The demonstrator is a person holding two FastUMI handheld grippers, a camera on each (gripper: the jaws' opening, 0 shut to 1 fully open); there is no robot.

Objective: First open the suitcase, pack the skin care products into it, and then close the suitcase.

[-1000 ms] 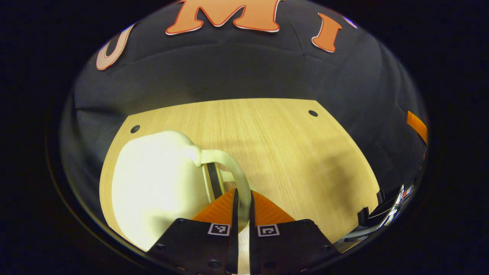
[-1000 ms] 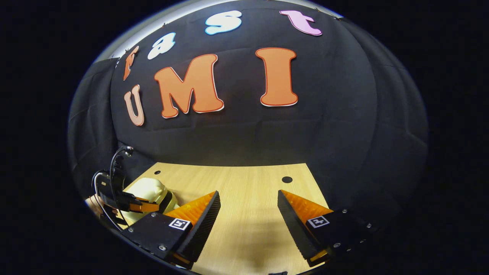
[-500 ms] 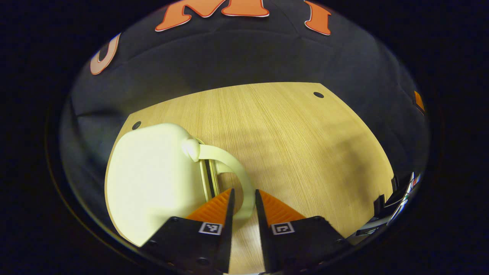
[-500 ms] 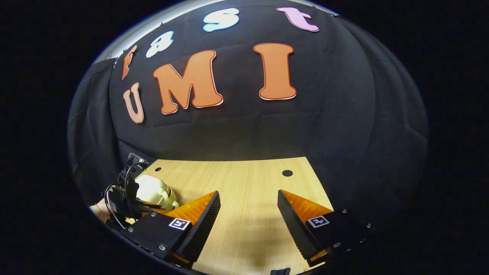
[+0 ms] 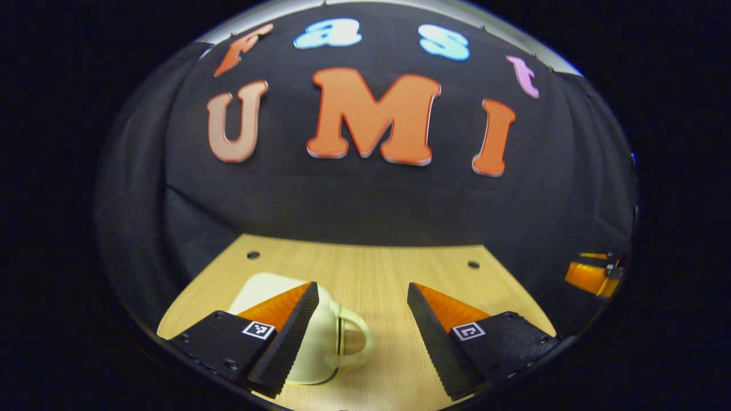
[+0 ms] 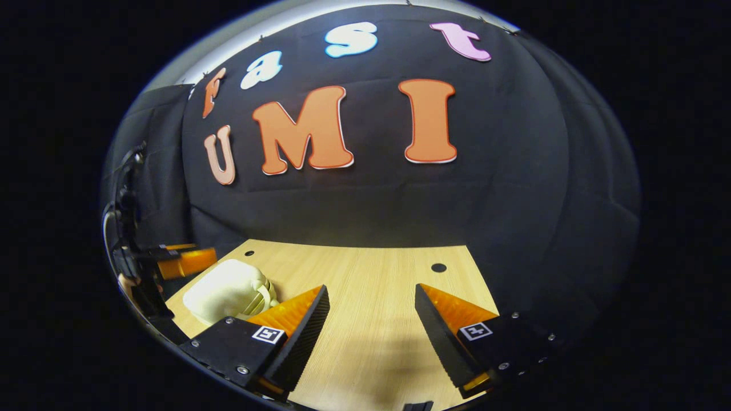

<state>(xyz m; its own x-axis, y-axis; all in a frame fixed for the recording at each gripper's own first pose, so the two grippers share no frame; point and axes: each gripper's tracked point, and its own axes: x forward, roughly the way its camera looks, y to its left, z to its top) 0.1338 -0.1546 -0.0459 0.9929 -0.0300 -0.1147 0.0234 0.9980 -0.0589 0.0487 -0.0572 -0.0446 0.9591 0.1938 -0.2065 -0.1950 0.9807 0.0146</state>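
- The suitcase (image 5: 320, 337) — a small cream-coloured case with a looped handle (image 5: 355, 341) — lies flat on the wooden table (image 5: 377, 274), toward the table's left side in both views, lid down and closed.
- In the left gripper view the case sits low and left of centre, its handle pointing toward the middle of the table, a dark seam line visible where the handle meets the body.
- The left gripper (image 5: 361, 337) hangs above it with its fingers spread wide apart — nothing between them but the handle end of the case and bare table beyond; the left finger (image 5: 285, 334) overlaps the case's body in the picture, the right finger (image 5: 437, 337) stands off to the side over bare wood. Whether either finger touches the case, I cannot tell.
- In the right gripper view the suitcase (image 6: 228, 291) shows at the far left of the table, just behind that gripper's own left finger.
- The right gripper (image 6: 371, 334) hovers over the middle of the table, fingers likewise spread wide, gripping nothing, bare wood between them.
- At the left edge of the right gripper view, the left gripper (image 6: 180, 260) appears near the case, with dark cables (image 6: 117, 228) looping up beside it.
- Two small dark holes mark the table's far corners, and the black cloth wall rises right behind the table.
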